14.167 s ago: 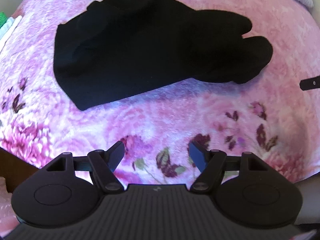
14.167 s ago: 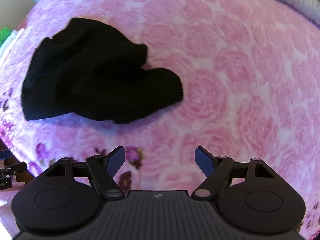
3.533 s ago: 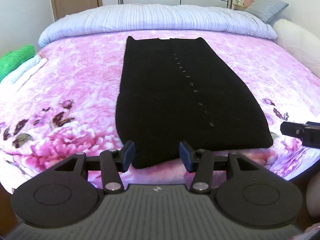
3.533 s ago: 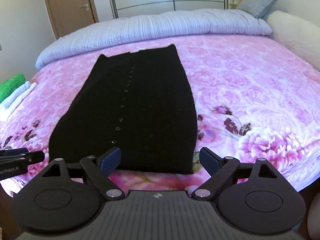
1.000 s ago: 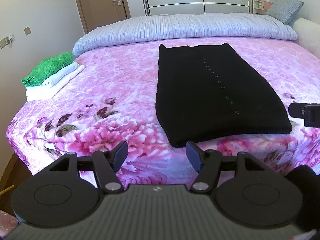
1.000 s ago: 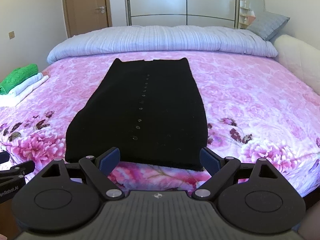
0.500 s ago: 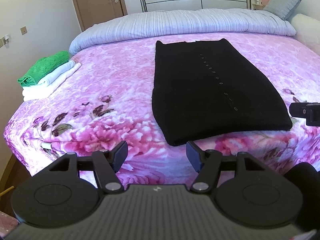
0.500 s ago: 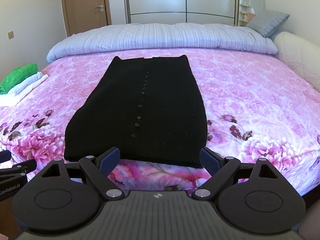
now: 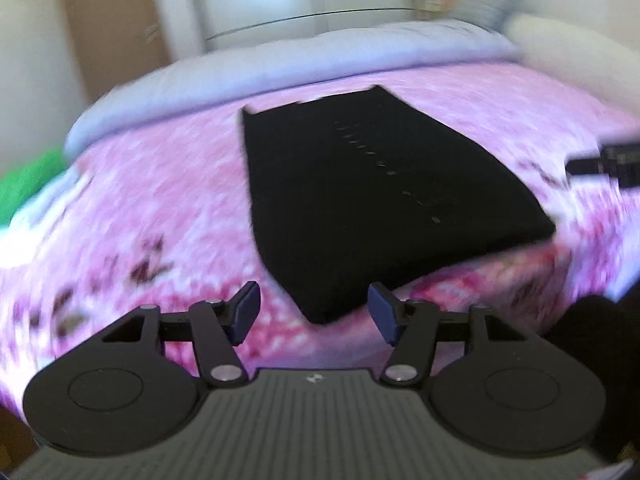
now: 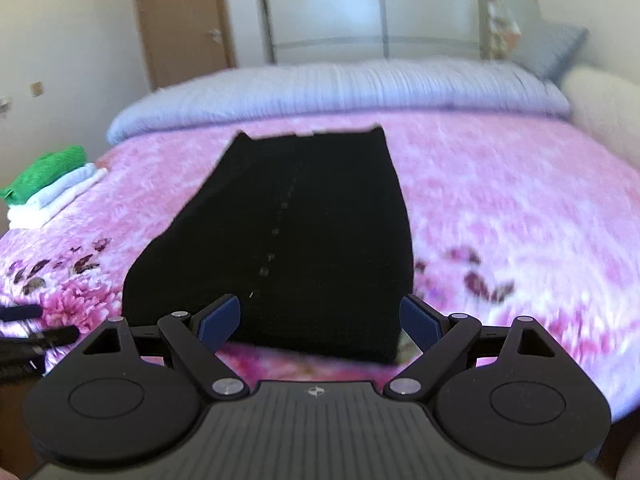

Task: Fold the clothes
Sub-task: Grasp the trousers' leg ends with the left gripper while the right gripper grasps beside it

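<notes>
A black buttoned garment (image 9: 360,200) lies flat and lengthwise on a pink flowered bedspread (image 9: 160,200), filling the middle of both views, with its near hem close to the bottom of each picture. The main risk, as a judgement, is a lopsided fold: if the two claws take the hem at uneven points, or one pinches only the top layer, the cloth could drag, bunch or skew, and the row of small buttons (image 10: 276,232) running up its centre would end off line. A pad could also catch the plush bedspread along with the hem and pull it up. Both pictures are blurred, which makes the exact gap to the cloth hard to read. The left gripper (image 9: 314,312) points downward toward the garment's near left corner, which shows just above and between its blue pads; its jaws have just been closing a little but stand partly apart, with nothing pressed between them. The right gripper (image 10: 320,322) points down over the near hem toward its right end, its jaws wide and holding nothing, the hem seen between the pads but not pinched. A green and white folded pile (image 10: 52,184) sits at the left edge of the right view, well apart from the garment.
</notes>
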The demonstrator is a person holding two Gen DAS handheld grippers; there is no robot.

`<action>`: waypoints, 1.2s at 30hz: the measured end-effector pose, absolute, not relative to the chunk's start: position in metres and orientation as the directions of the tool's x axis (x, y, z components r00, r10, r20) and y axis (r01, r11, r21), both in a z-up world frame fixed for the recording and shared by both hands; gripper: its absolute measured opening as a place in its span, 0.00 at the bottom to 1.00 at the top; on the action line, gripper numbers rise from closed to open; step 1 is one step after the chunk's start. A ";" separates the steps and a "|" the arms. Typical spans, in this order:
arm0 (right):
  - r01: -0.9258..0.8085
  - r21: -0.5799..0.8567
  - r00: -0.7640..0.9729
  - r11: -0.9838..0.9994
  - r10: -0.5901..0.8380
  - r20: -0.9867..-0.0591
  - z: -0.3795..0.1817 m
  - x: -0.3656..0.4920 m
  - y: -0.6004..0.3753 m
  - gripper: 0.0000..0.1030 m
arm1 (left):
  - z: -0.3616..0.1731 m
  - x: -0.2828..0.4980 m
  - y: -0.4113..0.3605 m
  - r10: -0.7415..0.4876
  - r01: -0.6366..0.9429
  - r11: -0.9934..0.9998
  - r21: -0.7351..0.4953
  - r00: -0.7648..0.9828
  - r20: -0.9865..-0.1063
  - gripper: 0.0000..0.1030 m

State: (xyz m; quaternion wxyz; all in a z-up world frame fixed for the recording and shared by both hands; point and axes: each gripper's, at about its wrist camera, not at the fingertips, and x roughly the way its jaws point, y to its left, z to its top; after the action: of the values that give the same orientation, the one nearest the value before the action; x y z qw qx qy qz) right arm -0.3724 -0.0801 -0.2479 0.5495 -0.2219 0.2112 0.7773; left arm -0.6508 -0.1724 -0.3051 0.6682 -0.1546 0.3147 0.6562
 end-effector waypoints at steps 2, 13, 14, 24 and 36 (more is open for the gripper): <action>-0.930 -0.005 -0.304 -0.368 0.777 -0.551 -0.252 -0.364 -0.077 0.87 | -0.316 -0.651 -0.165 0.778 -0.932 0.192 0.308 -0.046 -0.626 0.55; -0.718 -0.374 -0.264 -0.587 0.727 -0.634 -0.315 -0.366 -0.054 0.80 | -0.390 -0.665 -0.127 0.761 -0.595 0.476 0.648 -0.090 -0.642 0.54; -0.709 -0.382 -0.262 -0.593 0.724 -0.638 -0.319 -0.367 -0.051 0.79 | -0.396 -0.667 -0.125 0.767 -0.556 0.492 0.670 -0.088 -0.636 0.54; -0.391 -0.639 -0.164 -0.662 0.733 -0.660 -0.368 -0.359 -0.029 0.74 | -0.431 -0.680 -0.118 0.807 -0.254 0.577 0.777 0.032 -0.589 0.54; -0.162 -0.687 -0.376 -0.708 0.688 -0.620 -0.384 -0.364 -0.025 0.56 | -0.438 -0.695 -0.103 0.810 -0.167 0.582 0.796 0.196 -0.552 0.49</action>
State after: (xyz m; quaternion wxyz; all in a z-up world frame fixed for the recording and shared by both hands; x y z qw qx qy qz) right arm -0.3644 -0.0251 -0.3844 0.2711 -0.4883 -0.2694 0.7846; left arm -0.6946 -0.1034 -0.4384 0.7121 0.3018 0.5330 0.3431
